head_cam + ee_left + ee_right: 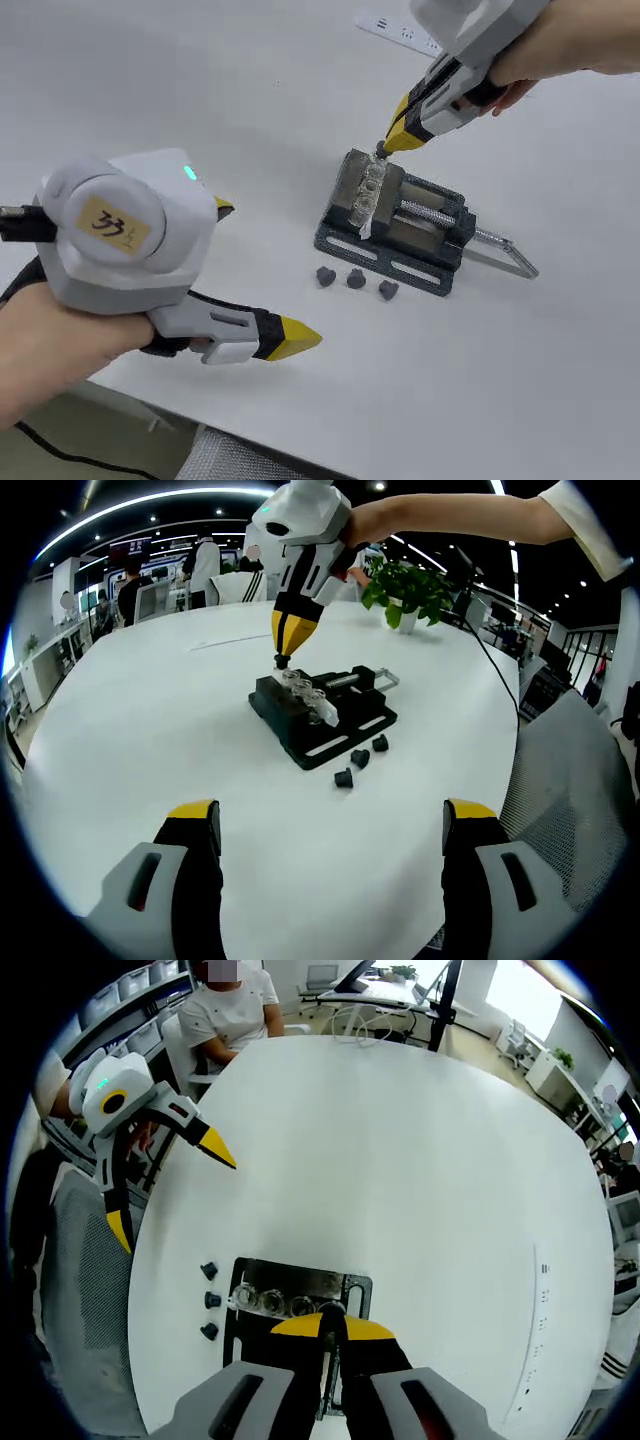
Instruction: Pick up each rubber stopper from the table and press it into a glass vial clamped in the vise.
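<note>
Over on the left, the left gripper [262, 272] hovers low above the bench [200, 90], jaws spread wide with nothing between them, so no work for that one yet. Moving along, three loose stoppers [356, 279] sit in a short row on the bench just in front of the vise [400, 262], waiting their turn. Then the vise itself, on a dark base, with a row of clear glass vials [368, 195] pinched upright between its blocks.

And here's the action. The right gripper [392, 145] is poised above the far end of that row. Its jaws are drawn together on what looks like a dark stopper [335, 1308], right at the mouth of the end vial. I'd call this the pressing step, and with three stoppers on the bench, most of the job lies ahead.

To do it well, the stopper wants to sit square over the mouth. The push should go straight down the vial's axis, since a sideways lean could chip the glass or skew the plug. A firm, slow press, I reckon, and the jaws should part only once it's seated. The vise looks solid enough that the left gripper need not brace anything.
</note>
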Tool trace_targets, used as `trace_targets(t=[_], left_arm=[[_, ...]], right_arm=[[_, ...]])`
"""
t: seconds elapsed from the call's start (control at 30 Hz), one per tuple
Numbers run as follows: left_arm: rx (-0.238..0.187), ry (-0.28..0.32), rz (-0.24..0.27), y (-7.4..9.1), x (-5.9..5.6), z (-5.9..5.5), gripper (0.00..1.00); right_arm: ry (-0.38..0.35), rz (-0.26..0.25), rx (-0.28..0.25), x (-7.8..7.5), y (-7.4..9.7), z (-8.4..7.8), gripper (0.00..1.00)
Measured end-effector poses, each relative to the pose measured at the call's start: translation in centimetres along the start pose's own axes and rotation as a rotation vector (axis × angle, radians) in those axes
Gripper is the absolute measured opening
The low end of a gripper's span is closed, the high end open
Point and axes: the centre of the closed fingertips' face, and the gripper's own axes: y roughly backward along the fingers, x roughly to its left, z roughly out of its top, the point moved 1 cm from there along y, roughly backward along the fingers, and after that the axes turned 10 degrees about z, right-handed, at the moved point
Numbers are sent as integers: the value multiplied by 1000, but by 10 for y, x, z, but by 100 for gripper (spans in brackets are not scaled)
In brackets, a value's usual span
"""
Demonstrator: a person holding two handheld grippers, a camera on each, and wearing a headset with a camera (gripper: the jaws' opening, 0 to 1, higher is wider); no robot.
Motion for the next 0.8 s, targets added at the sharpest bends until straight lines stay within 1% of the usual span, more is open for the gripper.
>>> trace_targets(t=[0.2, 0.33, 0.4, 0.5, 0.6, 0.8], left_arm=[[5, 1, -6, -1, -1, -2, 90], [10, 4, -6, -1, -2, -3, 90], [11, 6, -7, -1, -2, -3, 90], [11, 7, -8, -1, -3, -3, 90], [11, 5, -13, -2, -4, -2, 90], [7, 5, -21, -6, -5, 2, 90]], right_arm=[[4, 16, 4, -12, -3, 0, 1], [57, 30, 33, -9, -3, 0, 1], [82, 37, 36, -11, -3, 0, 1], [50, 47, 19, -11, -2, 0, 0], [40, 48, 13, -13, -3, -1, 0], [69, 43, 41, 0, -2, 1, 0]])
